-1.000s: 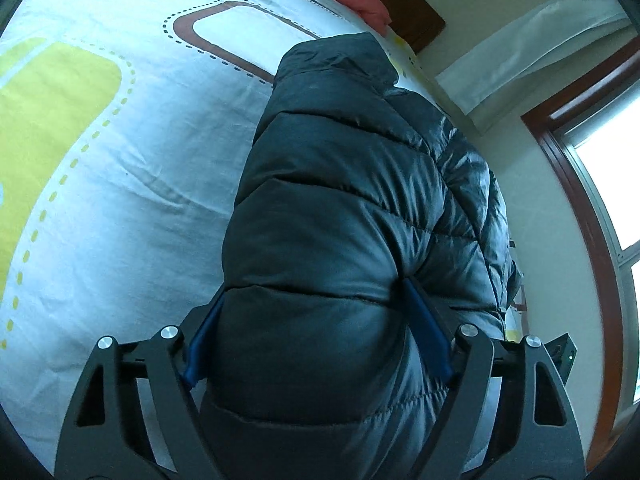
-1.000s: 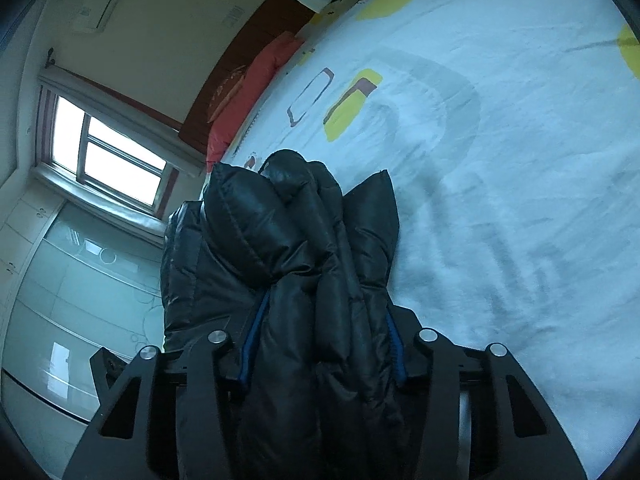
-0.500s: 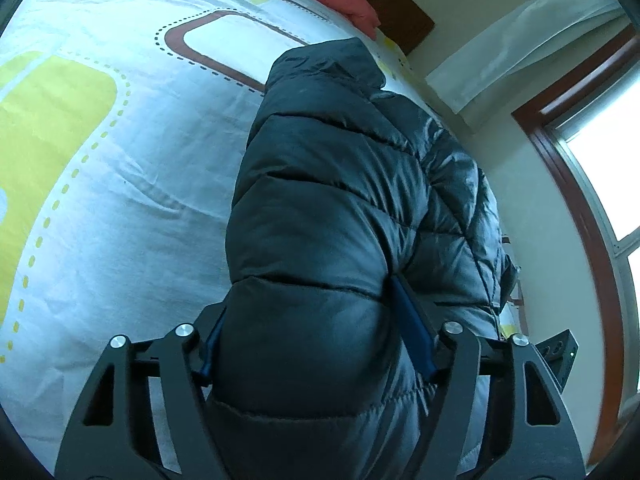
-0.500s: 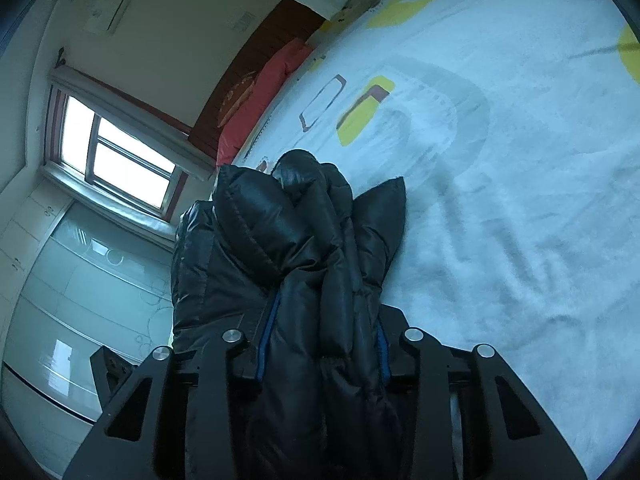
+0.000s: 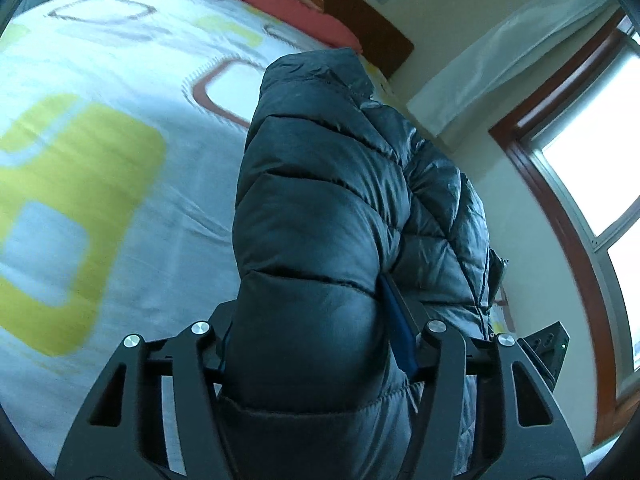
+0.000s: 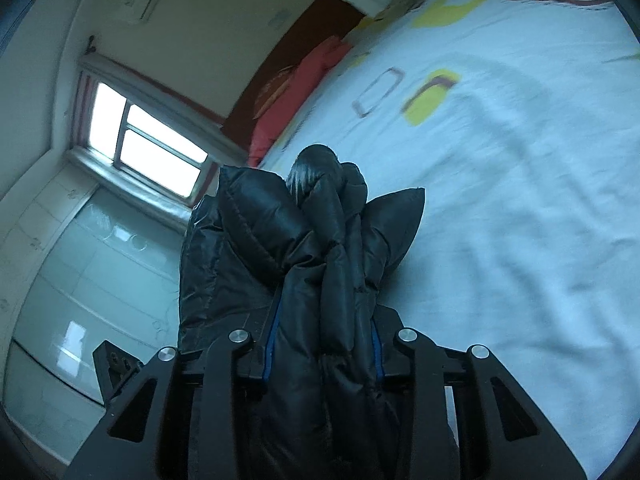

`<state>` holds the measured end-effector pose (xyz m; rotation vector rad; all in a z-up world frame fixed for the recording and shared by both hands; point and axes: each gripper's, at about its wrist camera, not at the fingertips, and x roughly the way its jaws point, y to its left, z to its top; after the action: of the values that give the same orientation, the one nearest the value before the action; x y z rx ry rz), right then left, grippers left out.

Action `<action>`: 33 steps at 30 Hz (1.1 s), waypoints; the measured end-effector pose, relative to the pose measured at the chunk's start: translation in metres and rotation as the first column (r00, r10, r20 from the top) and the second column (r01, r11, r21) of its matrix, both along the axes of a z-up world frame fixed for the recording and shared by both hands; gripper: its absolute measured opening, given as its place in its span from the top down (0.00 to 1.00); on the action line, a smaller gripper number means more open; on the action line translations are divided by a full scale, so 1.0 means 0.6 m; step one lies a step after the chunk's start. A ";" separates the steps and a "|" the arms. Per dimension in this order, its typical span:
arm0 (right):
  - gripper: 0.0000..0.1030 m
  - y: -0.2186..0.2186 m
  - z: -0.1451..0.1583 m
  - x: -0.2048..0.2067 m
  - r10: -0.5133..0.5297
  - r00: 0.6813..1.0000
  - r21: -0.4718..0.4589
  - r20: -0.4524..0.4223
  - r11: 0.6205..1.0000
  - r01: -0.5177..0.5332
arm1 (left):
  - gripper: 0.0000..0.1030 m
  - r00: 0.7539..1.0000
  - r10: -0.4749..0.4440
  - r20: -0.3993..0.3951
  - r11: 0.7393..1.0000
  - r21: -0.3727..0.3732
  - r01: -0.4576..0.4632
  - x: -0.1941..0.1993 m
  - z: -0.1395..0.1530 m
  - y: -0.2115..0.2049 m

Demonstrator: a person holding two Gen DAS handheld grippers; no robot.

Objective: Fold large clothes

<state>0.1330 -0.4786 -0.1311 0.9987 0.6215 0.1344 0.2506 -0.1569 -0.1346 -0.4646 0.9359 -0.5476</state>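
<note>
A dark quilted puffer jacket (image 5: 320, 200) is held up off the bed (image 5: 100, 200) by both grippers. My left gripper (image 5: 316, 320) is shut on a thick padded fold of it, and the jacket bulges out between the jaws. My right gripper (image 6: 322, 332) is shut on another bunched part of the jacket (image 6: 312, 240), whose folds stick up ahead of the fingers. The blue pads (image 5: 400, 332) press into the fabric. The jacket's lower part is hidden below both views.
The bed has a white sheet with yellow and brown shapes (image 6: 520, 160). Red pillows (image 5: 288, 4) lie against a dark wooden headboard (image 5: 360, 16). A window (image 6: 148, 148) and pale cabinets (image 6: 80, 280) stand beside the bed.
Both grippers have risen and tilted up with the jacket, so more of the headboard, wall and window shows. Both grips have narrowed on the fabric.
</note>
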 end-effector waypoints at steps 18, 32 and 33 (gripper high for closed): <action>0.67 0.115 -0.055 0.269 0.109 0.993 0.121 -0.048 0.987 -0.103 | 0.44 0.989 0.140 -0.042 0.989 0.062 -0.137 0.219 -0.017 0.136; 0.44 0.107 -0.064 0.277 0.140 0.981 0.101 -0.134 0.987 -0.127 | 0.30 0.986 0.115 -0.124 0.993 -0.019 -0.118 0.241 -0.050 0.169; 0.40 0.106 -0.062 0.273 0.141 0.980 0.098 -0.138 0.987 -0.128 | 0.29 0.986 0.112 -0.124 0.993 -0.023 -0.115 0.236 -0.046 0.175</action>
<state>0.2968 -0.4150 -0.1683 1.0587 0.8229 0.2120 0.3920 -0.0517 -0.1624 -0.5807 1.0131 -0.4339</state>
